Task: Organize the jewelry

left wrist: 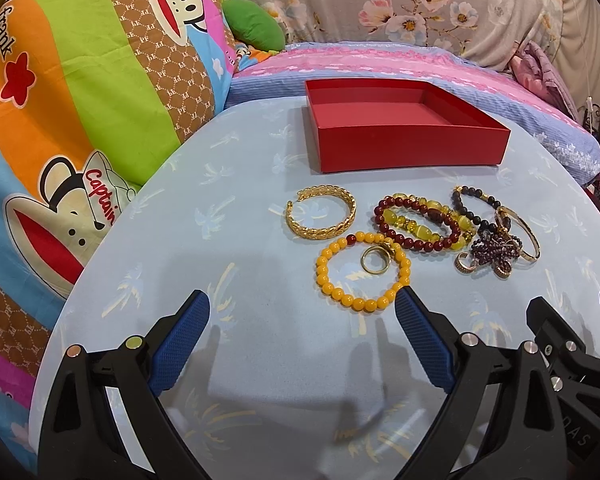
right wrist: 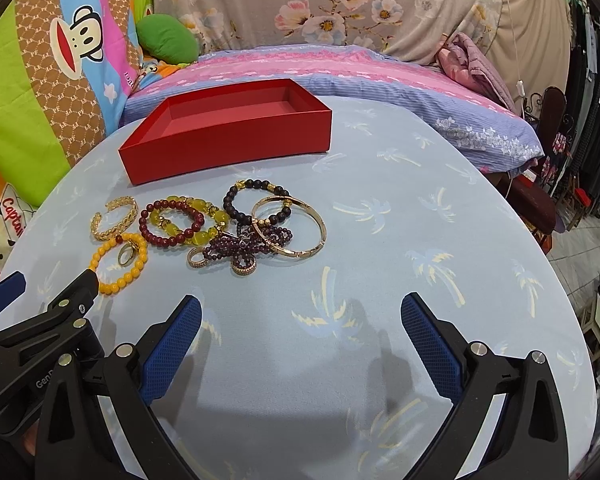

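An empty red box (left wrist: 412,148) (right wrist: 228,152) stands at the far side of the table. In front of it lies jewelry: a gold cuff (left wrist: 321,211) (right wrist: 114,218), a yellow bead bracelet (left wrist: 328,280) (right wrist: 118,278) around a gold ring (left wrist: 375,261) (right wrist: 125,255), a dark red and yellow bead pair (left wrist: 418,222) (right wrist: 180,222), a black bead bracelet (left wrist: 466,204) (right wrist: 256,204), a gold bangle (left wrist: 530,236) (right wrist: 296,228) and a purple bead cluster (left wrist: 496,254) (right wrist: 244,252). My left gripper (left wrist: 302,316) is open, just short of the yellow bracelet. My right gripper (right wrist: 300,316) is open and empty, nearer than the pile.
The table (left wrist: 228,200) (right wrist: 420,208) has a light blue palm-print cloth. A cartoon monkey quilt (left wrist: 80,100) lies at the left, a bed with pink and blue bedding (right wrist: 340,68) behind. A chair and clothes (right wrist: 556,120) stand at the right.
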Motion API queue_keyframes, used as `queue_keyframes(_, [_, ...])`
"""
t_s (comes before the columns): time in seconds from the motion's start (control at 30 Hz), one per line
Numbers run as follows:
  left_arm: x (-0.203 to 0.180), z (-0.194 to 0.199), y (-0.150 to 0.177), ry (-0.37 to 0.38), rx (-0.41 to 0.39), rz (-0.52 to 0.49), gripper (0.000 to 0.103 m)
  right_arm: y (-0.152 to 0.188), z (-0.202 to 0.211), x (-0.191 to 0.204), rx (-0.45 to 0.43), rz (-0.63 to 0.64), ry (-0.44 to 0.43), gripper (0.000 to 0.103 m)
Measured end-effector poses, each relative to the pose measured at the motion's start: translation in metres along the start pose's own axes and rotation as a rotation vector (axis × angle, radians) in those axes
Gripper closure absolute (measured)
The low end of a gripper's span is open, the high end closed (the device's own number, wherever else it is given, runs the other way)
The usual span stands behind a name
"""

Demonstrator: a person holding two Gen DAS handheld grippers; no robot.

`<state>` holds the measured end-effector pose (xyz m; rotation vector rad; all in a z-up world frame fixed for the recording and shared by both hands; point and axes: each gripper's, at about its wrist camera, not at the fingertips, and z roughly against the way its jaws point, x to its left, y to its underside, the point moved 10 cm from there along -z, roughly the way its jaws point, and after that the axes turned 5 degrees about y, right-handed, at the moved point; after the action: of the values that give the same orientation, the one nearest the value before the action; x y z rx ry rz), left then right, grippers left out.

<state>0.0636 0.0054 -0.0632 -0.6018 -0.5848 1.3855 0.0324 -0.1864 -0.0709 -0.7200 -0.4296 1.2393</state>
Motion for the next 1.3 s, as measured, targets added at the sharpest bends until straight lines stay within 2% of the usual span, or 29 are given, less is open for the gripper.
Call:
queue_keyframes(0.13, [-0.002, -0.002, 0.001, 0.024, 0.012, 0.023, 0.014, 0.001, 0.0, 0.0, 0.005, -0.001, 0.0, 0.006])
queue_keyframes(0.43, [-0.003, -0.002, 0.0, 0.027, -0.002, 0.026, 0.014, 0.002, -0.001, -0.001, 0.009, -0.003, 0.0, 0.006])
queue_keyframes(0.67, [-0.009, -0.005, 0.006, 0.03, 0.048, 0.012, 0.013, 0.004, -0.003, -0.003, 0.02, -0.012, 0.008, 0.006])
queue_keyframes(0.8, [-0.007, -0.005, 0.011, 0.054, 0.095, 0.023, 0.011, 0.005, -0.003, -0.005, 0.024, -0.013, 0.002, 0.006])
queue_keyframes(0.9, [-0.004, -0.003, 0.01, 0.077, 0.096, 0.038, 0.011, 0.006, -0.003, -0.005, 0.028, -0.014, -0.009, 0.006])
queue_keyframes(1.07, [0.003, -0.004, -0.009, 0.105, 0.075, 0.056, 0.01, 0.004, -0.004, -0.006, 0.037, -0.028, -0.026, 0.006])
queue_keyframes(1.3, [0.012, -0.037, -0.036, 0.077, 0.085, 0.064, 0.011, -0.007, -0.01, -0.005, 0.045, -0.037, -0.036, 0.006])
